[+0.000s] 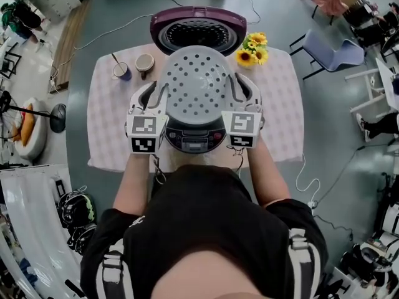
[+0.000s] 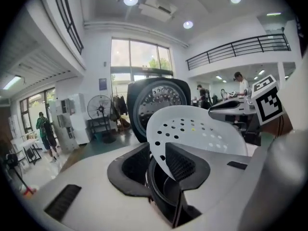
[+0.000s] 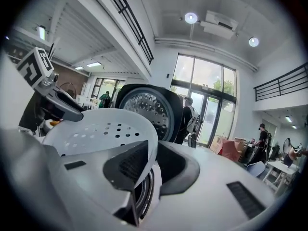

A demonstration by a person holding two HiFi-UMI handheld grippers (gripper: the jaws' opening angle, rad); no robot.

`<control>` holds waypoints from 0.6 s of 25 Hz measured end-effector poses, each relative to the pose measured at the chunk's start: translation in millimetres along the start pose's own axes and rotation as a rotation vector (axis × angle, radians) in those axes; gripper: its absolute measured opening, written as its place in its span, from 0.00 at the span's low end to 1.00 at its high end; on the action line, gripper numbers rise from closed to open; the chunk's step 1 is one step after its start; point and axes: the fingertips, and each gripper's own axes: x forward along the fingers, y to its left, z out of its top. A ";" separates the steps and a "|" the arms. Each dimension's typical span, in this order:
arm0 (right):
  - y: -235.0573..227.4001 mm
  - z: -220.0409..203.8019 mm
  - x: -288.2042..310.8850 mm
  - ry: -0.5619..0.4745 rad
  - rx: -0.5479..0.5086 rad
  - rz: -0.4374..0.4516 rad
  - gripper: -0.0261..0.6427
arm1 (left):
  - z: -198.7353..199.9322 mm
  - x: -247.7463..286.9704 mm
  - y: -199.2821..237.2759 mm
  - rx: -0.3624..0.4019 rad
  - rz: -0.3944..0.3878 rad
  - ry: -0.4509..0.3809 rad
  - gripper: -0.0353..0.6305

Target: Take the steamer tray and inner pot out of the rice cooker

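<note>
Steamer tray [image 1: 198, 83] is hanging between the two tools, above the rice cooker [image 1: 194, 136]. The left tool [image 1: 151, 97] is clamping narrowly on the tray's left rim and the right tool [image 1: 240, 93] on its right rim. In the left gripper view the thin rim is sitting between that tool's ribbed black pads [image 2: 185, 163]. The cooker's purple lid [image 1: 198, 30] is standing open beyond both tools. A checked pale pink cloth [image 1: 283, 104] is covering the tabletop [image 1: 100, 162]. Two cups [image 1: 144, 62] are sitting ahead of the left tool and sunflowers [image 1: 252, 47] ahead of the right one. Grey-green floor [image 1: 324, 136] is surrounding the tabletop, with a blue chair [image 1: 333, 48] far off the right tool's side. The tray is a shallow, round, light grey plastic dish pierced with small holes.
</note>
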 end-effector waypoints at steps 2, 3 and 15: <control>1.0 7.3 -5.2 -0.022 0.016 0.001 0.13 | 5.8 -8.4 1.6 -0.035 0.004 -0.039 0.19; 1.5 10.3 -7.7 -0.031 0.025 0.000 0.13 | 8.1 -12.2 2.1 -0.053 0.004 -0.053 0.19; -5.8 31.1 -43.1 -0.081 0.070 -0.090 0.11 | 26.8 -36.3 -6.9 -0.093 -0.063 -0.153 0.18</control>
